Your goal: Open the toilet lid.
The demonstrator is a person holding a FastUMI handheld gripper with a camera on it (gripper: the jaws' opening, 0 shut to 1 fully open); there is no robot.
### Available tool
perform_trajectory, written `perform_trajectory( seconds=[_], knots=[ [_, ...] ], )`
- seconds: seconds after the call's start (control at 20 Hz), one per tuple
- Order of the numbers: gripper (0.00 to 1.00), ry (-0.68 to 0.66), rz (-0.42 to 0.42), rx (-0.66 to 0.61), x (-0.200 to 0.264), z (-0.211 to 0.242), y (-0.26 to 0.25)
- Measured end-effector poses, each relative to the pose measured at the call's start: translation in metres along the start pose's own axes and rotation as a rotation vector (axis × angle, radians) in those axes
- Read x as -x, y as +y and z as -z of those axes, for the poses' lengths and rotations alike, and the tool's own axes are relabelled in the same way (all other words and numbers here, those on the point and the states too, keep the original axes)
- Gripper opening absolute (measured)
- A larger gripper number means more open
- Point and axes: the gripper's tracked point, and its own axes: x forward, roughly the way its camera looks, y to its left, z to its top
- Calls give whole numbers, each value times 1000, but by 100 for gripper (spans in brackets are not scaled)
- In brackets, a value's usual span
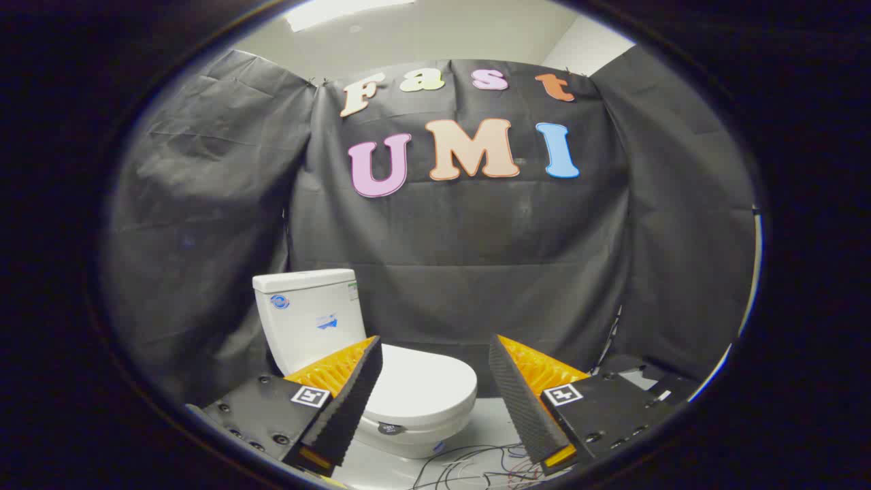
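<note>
task not started: toilet lid (420,381) down flat on the bowl, lower centre-left of frame, cistern (309,316) behind it. hand-held gripper (435,378) wide open, holding nothing, well short of the lid. approach and lift remain.

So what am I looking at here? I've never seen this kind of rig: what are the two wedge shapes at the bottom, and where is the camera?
The camera rides on a handheld two-finger gripper and looks forward along its fingers; those are the two wedges. They stand open, holding nothing. Beyond them stands a white toilet: the tank at the back, the toilet lid down and closed, partly behind the left finger. Loose cables lie on the pale floor ahead of the fingers. Black cloth forms the booth's wall. The lid has not been touched yet.
</note>
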Motion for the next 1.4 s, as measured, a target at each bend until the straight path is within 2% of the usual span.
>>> perform_trajectory(
  seconds=[0.4, 0.6, 0.7, 0.8, 1.0, 1.1, 1.4],
  knots=[
    [98, 3, -2, 1, 0, -1, 1],
    [98, -5, -9, 19, -27, 0, 6],
    [99, -83, -50, 68, -59, -22, 23],
    [99, -191, -139, 11, -84, -45, 55],
    [99, -90, -128, -15, -125, 13, 90],
    [99, 40, -105, -23, -125, 68, 106],
    [99, 113, -135, -128, -126, 150, 144]
  ],
)
